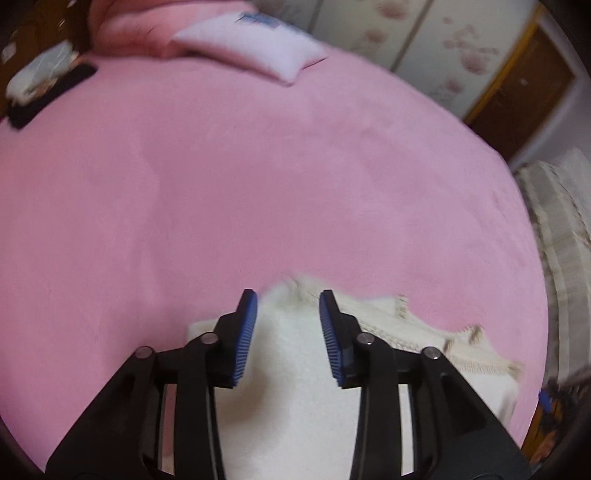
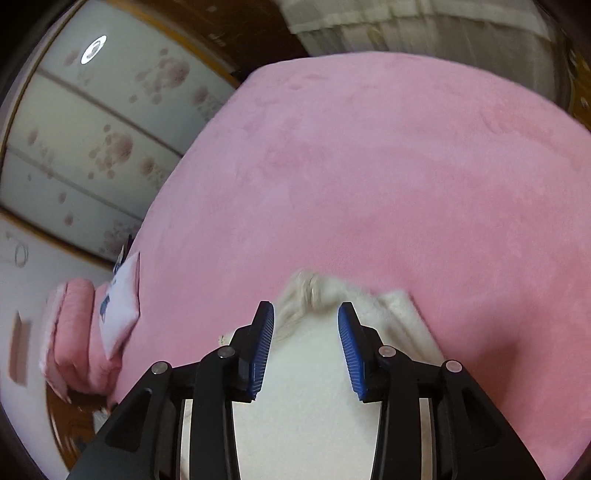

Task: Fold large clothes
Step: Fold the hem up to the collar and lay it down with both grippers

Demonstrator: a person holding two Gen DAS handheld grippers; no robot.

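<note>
A cream-white knitted garment (image 1: 295,369) lies on the pink bedspread (image 1: 258,184), with a lacy knit edge toward the right. My left gripper (image 1: 288,299) is open, its blue pads on either side of the garment's near part, with cloth between the jaws but not pinched. In the right wrist view the same white garment (image 2: 306,369) lies on the pink bedspread (image 2: 369,184) with a bunched fluffy edge ahead. My right gripper (image 2: 306,310) is open over it, holding nothing.
A white pillow (image 1: 251,48) and a folded pink quilt (image 1: 125,33) lie at the bed's far end. Dark and light clothes (image 1: 40,88) lie at the far left. A floral wardrobe (image 2: 92,129) stands beside the bed. A cream cloth (image 1: 561,240) hangs at the right.
</note>
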